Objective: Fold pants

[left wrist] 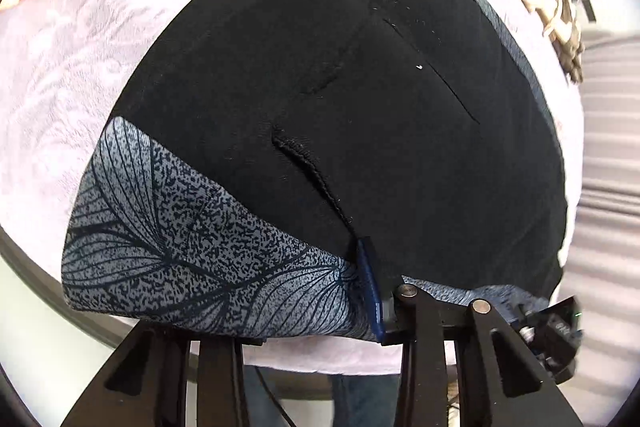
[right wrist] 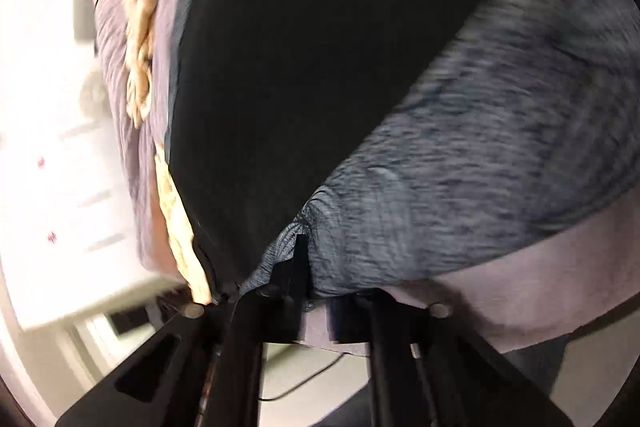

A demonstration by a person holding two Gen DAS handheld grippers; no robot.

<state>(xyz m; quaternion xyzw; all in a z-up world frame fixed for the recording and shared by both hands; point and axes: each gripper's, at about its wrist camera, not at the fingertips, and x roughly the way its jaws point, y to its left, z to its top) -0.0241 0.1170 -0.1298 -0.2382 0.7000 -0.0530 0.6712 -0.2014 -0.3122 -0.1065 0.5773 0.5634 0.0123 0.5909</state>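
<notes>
Your left gripper (left wrist: pixel 380 291) pinches the black pants with a grey leaf-print waistband (left wrist: pixel 320 87), sharp in this view alone. Your right gripper (right wrist: pixel 296 267), blurred, clamps the same waistband. They lie on a pale pink textured cover (left wrist: pixel 60 67), white furniture (right wrist: pixel 52 147) beside.

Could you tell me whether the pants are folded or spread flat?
Folded: the pants lie doubled, black inside over the grey leaf-print outside.
</notes>
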